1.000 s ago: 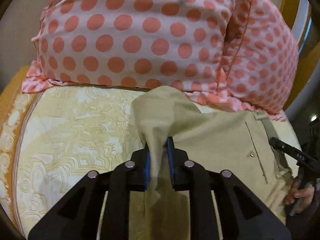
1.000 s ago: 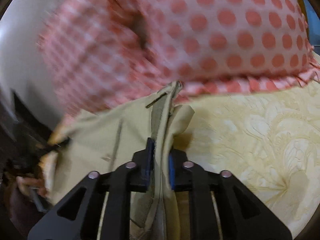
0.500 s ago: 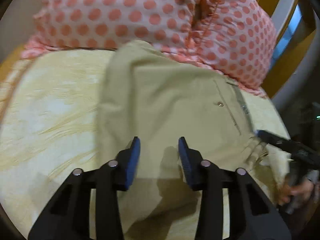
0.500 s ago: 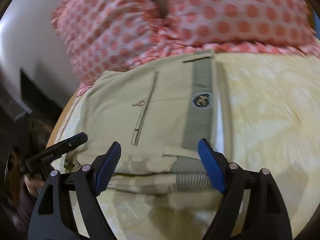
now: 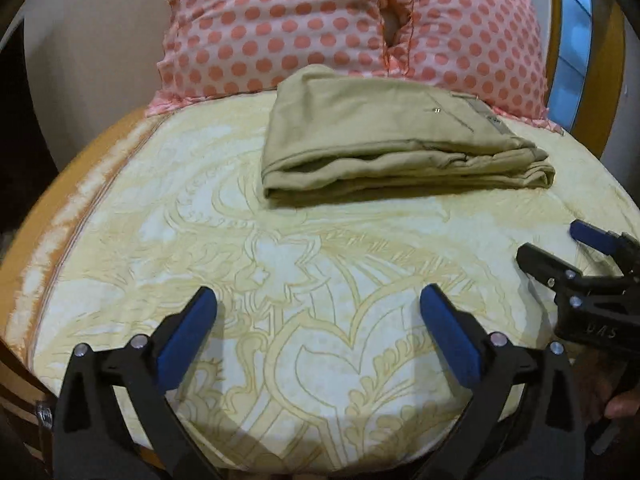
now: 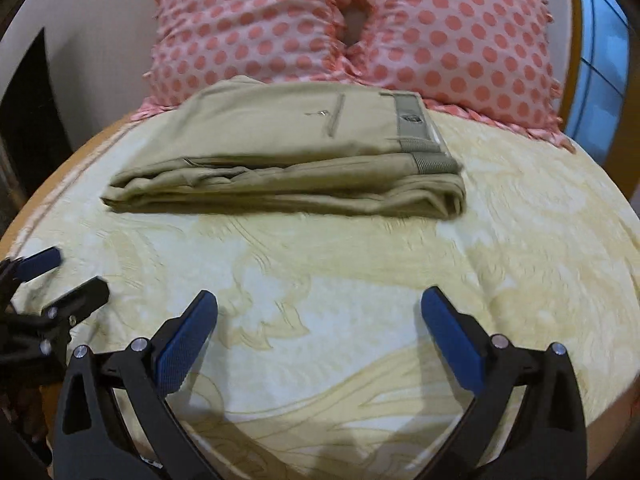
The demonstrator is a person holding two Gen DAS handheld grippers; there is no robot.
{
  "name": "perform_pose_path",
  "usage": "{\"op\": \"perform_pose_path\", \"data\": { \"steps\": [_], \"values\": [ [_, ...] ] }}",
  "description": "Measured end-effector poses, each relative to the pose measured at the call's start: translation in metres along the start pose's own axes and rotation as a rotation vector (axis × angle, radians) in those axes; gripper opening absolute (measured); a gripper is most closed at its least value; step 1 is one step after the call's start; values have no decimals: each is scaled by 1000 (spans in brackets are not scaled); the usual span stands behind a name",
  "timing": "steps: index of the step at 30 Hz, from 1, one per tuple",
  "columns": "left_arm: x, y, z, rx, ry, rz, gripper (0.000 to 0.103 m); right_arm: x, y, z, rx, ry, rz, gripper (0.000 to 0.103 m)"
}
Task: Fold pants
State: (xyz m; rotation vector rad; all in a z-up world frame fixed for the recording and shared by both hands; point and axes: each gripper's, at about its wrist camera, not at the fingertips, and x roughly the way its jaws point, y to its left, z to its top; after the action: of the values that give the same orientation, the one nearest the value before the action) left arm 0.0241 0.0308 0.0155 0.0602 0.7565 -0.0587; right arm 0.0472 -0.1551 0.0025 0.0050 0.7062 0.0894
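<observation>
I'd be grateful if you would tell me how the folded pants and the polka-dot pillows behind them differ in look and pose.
The pants are plain khaki; the pillows are pink with coral dots. The pants lie flat in a low folded stack on the yellow bedspread; the pillows rise puffy behind them. The pants have straight seams, a pocket slit and a waistband; the pillows have ruffled edges. Both are soft fabric on the bed, and neither is held by the open left gripper or right gripper.

The far edge of the folded pants (image 5: pixel 384 140) lies against the pillows (image 5: pixel 304 20), so the lower hem of the pillows is hidden behind them. The right tongs (image 5: pixel 576 256) are cut off by the right picture edge in the left view; the left tongs (image 6: pixel 48 280) by the left edge in the right view. The small badge (image 6: pixel 409 117) on the waistband is too small to read.
</observation>
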Motion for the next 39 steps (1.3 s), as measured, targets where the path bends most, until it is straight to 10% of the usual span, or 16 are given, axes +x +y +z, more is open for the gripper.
{"op": "perform_pose_path", "data": {
  "steps": [39],
  "values": [
    [1,4,-3,-26,-55,1,101,-1,-1,-8,18,-66,-21,102]
  ]
}}
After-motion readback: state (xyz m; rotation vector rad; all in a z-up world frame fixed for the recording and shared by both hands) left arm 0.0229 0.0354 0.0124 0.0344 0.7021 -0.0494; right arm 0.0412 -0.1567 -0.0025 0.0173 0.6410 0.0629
